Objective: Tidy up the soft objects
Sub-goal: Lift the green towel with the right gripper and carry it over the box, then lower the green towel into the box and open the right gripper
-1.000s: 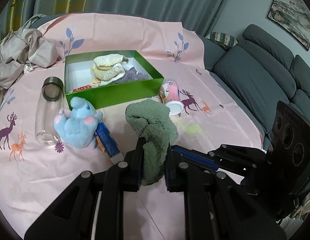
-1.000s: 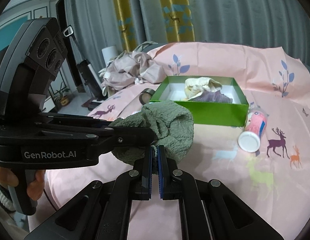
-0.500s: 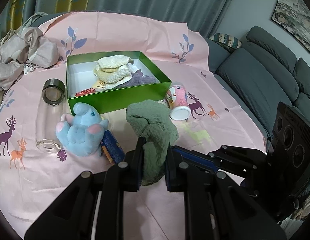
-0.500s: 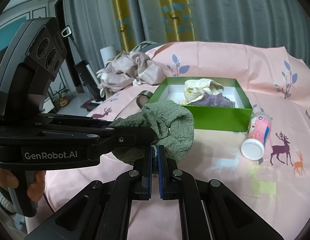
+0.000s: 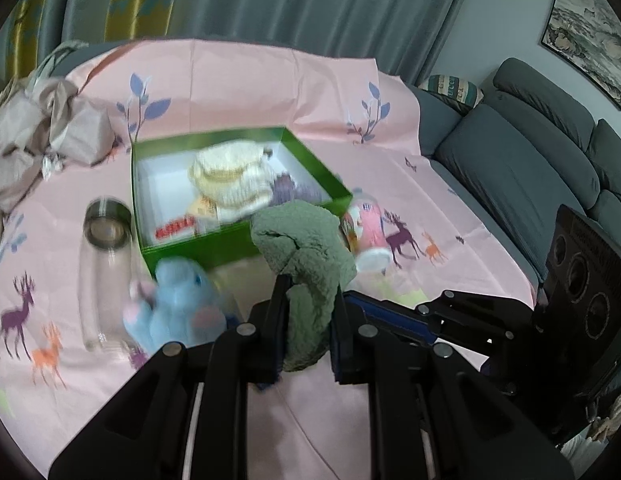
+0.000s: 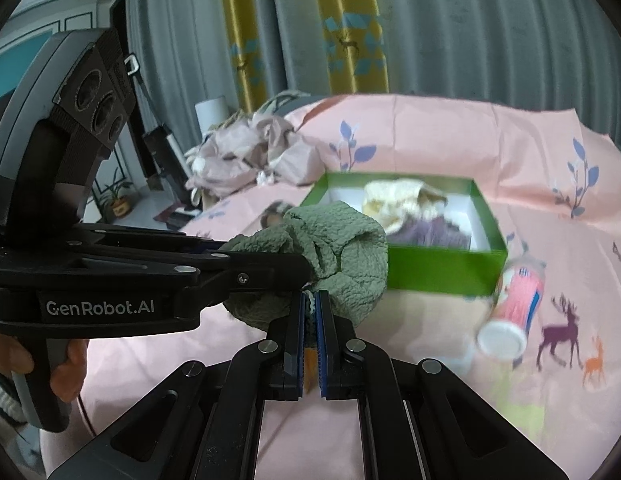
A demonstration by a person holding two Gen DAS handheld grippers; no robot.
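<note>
**Green cloth carried by 2 grippers toward the box**

Pink deer-print sheeting covers the surface, with grey curtains behind the green box [image 5: 238,216].

Left wrist view: the left gripper [image 5: 308,320] is clenched on the lower part of the green cloth [image 5: 306,256], which hangs in the air just in front of the box's near wall. Inside the box lie a cream knit bundle [image 5: 230,180], a purple knit piece [image 5: 288,190] and a red-printed packet [image 5: 176,230]. A blue plush toy [image 5: 178,304] sits in front of the box, and a clear bottle [image 5: 104,272] lies to its left. A pink tube [image 5: 368,232] lies at the box's right corner.

Right wrist view: the right gripper [image 6: 309,308] is clamped on a thin fold of the cloth. That small bite could slip if the 2 hands drift apart. Likely snags: the drooping cloth catching the box's near wall and pushing the box, or landing draped over the rim, since the contents already fill the box's far half.
</note>
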